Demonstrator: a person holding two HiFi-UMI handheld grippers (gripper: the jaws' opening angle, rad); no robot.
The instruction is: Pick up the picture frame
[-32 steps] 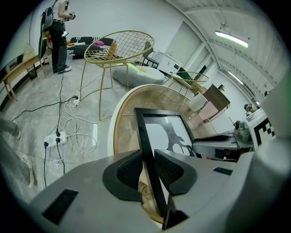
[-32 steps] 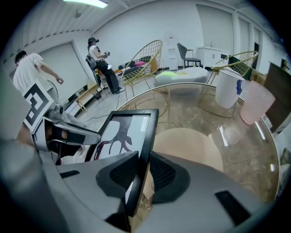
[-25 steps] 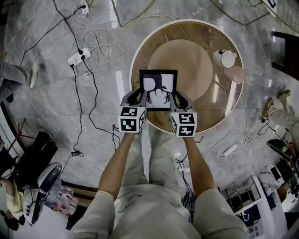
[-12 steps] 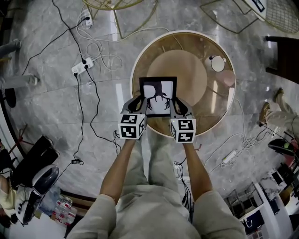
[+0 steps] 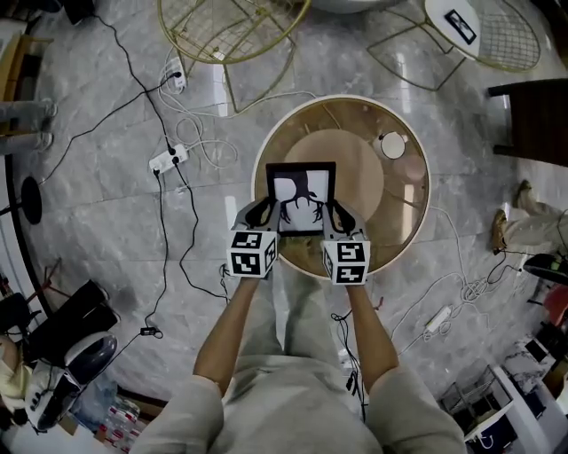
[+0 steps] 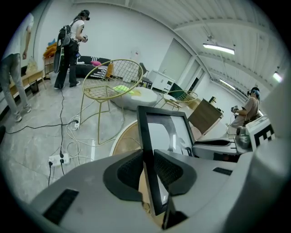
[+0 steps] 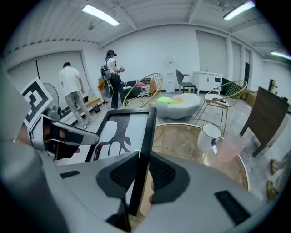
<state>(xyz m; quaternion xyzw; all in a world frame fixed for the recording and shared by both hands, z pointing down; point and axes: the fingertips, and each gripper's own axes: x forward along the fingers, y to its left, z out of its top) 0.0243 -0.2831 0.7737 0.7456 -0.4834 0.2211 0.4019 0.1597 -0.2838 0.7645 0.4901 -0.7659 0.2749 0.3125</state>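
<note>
Head view: picture frame (image 5: 301, 197) has its lower corners covered by the left gripper (image 5: 264, 211) and right gripper (image 5: 336, 213). Wire chair (image 5: 232, 27) cut off at the top edge. Dark flat item (image 5: 461, 24), upper right, too small to tell. Left gripper view: frame's bottom edge hidden behind the jaws, its right side behind the right gripper. Mug (image 7: 209, 136) print unreadable.

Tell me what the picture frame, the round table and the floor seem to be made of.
The black rectangular picture frame: matte black border, wood or plastic, can't tell. Its glossy pane reflects light, so glass or acrylic.
The round table: tinted glass top, since its base shows through.
The grey veined floor: polished stone or tile, mirroring lights.
</note>
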